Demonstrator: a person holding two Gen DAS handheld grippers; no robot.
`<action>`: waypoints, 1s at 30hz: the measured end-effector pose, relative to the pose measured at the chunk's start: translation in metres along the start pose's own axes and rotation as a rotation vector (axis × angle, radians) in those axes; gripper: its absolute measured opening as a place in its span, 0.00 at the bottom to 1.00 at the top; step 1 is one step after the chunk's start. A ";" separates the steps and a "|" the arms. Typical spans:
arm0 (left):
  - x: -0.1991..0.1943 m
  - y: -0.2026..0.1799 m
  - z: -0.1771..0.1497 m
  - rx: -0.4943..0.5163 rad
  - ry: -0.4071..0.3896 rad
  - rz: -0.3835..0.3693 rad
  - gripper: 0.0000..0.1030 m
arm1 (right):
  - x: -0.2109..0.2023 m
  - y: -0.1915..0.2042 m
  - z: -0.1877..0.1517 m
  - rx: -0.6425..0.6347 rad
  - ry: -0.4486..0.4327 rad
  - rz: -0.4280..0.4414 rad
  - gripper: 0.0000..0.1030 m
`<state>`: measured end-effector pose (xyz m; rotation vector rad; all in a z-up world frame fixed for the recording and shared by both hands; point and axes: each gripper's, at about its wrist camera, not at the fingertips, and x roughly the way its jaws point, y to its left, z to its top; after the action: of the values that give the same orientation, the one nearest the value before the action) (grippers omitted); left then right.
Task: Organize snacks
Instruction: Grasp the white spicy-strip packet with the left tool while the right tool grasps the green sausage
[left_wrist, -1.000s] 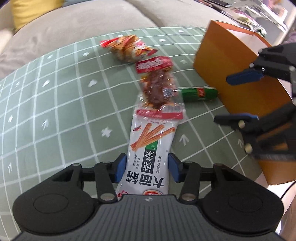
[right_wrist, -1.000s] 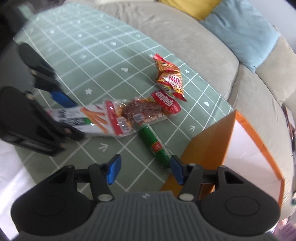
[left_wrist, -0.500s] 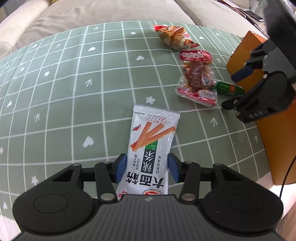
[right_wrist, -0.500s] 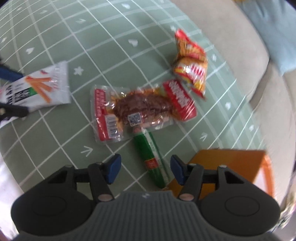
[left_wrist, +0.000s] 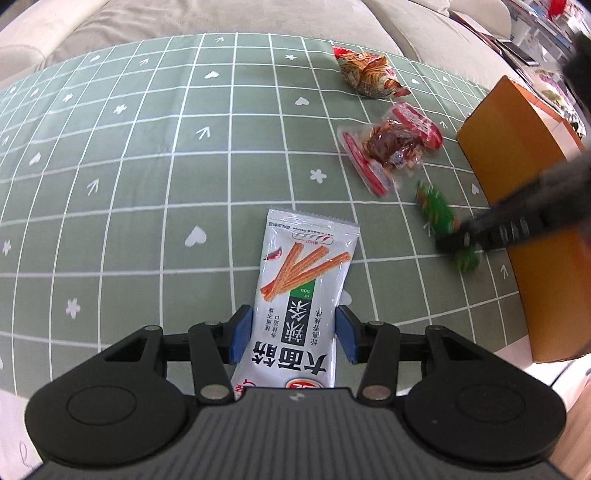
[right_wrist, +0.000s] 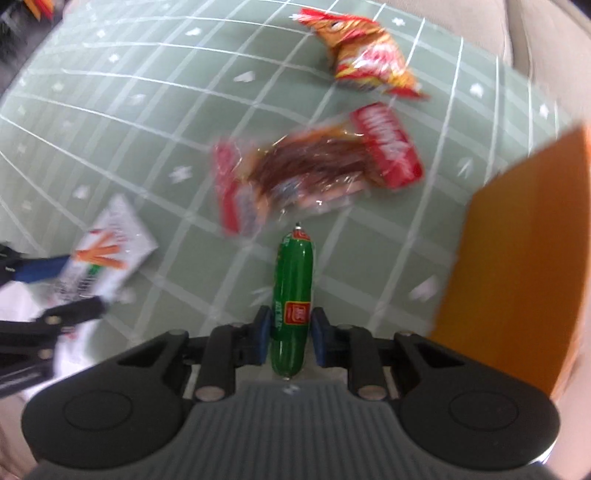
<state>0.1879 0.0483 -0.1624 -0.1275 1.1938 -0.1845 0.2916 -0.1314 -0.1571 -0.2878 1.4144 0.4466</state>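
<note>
My left gripper (left_wrist: 291, 334) is shut on a white spicy-stick packet (left_wrist: 301, 280) and holds it over the green checked cloth (left_wrist: 147, 177). My right gripper (right_wrist: 290, 334) has its jaws closed around a green sausage (right_wrist: 293, 291), which points away from me; it shows blurred in the left wrist view (left_wrist: 437, 218). A clear red-ended meat packet (left_wrist: 391, 151) (right_wrist: 314, 170) and an orange-red crisp bag (left_wrist: 369, 72) (right_wrist: 364, 55) lie on the cloth beyond. The orange box (left_wrist: 517, 177) (right_wrist: 517, 251) stands at the right.
A beige sofa (left_wrist: 221, 18) runs along the far side of the cloth. The cloth's near edge drops off below both grippers. The left gripper and its packet show at the left of the right wrist view (right_wrist: 107, 251).
My right gripper came down onto the green sausage and closed around it. My left gripper pulled the white packet back and left, away from the meat packet.
</note>
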 end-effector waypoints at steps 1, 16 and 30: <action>-0.001 0.001 -0.002 -0.007 0.002 0.000 0.54 | -0.001 0.009 -0.010 0.018 -0.018 0.021 0.19; -0.012 -0.010 -0.026 0.028 0.033 -0.004 0.55 | -0.010 0.078 -0.126 0.037 -0.197 0.032 0.19; -0.006 -0.023 -0.028 0.138 -0.024 -0.010 0.73 | -0.019 0.075 -0.126 0.051 -0.325 -0.006 0.42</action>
<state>0.1575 0.0268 -0.1625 -0.0148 1.1534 -0.2732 0.1436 -0.1240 -0.1507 -0.1689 1.1052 0.4311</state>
